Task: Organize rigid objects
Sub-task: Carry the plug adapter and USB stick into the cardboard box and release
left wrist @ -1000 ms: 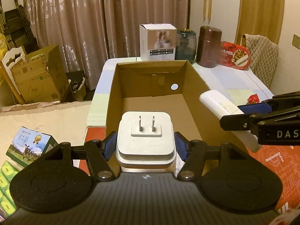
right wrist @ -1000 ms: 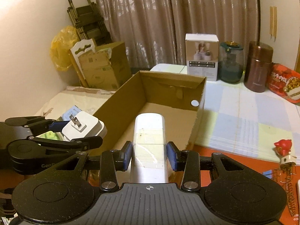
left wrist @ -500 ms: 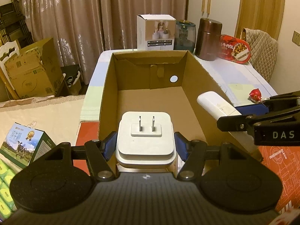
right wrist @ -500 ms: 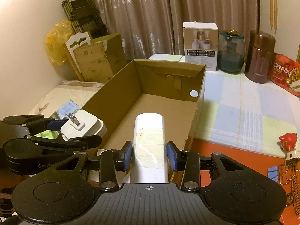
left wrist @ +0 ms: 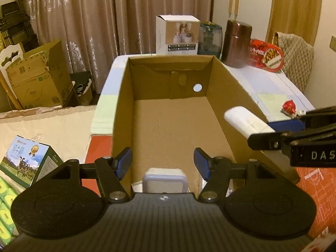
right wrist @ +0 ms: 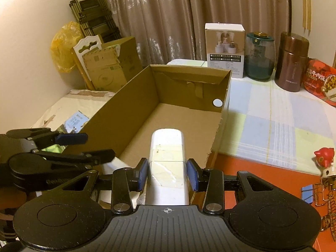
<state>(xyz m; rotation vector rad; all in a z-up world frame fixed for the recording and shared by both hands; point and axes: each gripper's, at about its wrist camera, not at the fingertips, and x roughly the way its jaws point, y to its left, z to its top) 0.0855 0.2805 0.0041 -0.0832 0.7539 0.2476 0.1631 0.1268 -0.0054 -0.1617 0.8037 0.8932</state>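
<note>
A: Where does the white square plug adapter (left wrist: 164, 182) lie?

B: At the near end of the open brown cardboard box (left wrist: 124, 113), low inside it. Only its top edge shows in the left wrist view; the body of the left tool (left wrist: 163, 162) cuts off the rest. I cannot tell whether it rests flat on the box floor.

A: And that tool?

B: Its blue pads (left wrist: 124, 163) stand apart above the adapter, with nothing between them.

A: The other one?

B: The right tool (right wrist: 167, 174) grips a long white remote-shaped bar (right wrist: 167, 157), pads pressed on both sides. The bar's far end reaches over the near part of the box. Its near end is hidden under the tool body.

A: What else is near the box?

B: To its right on the counter (right wrist: 273, 126), a small red figurine (right wrist: 323, 157). Below that, a blue clip (right wrist: 307, 193) and some wire items, too tangled and cropped at the picture's edge to name. Behind the box, a white printed carton (right wrist: 224, 48), whose lettering is too small to read.
</note>
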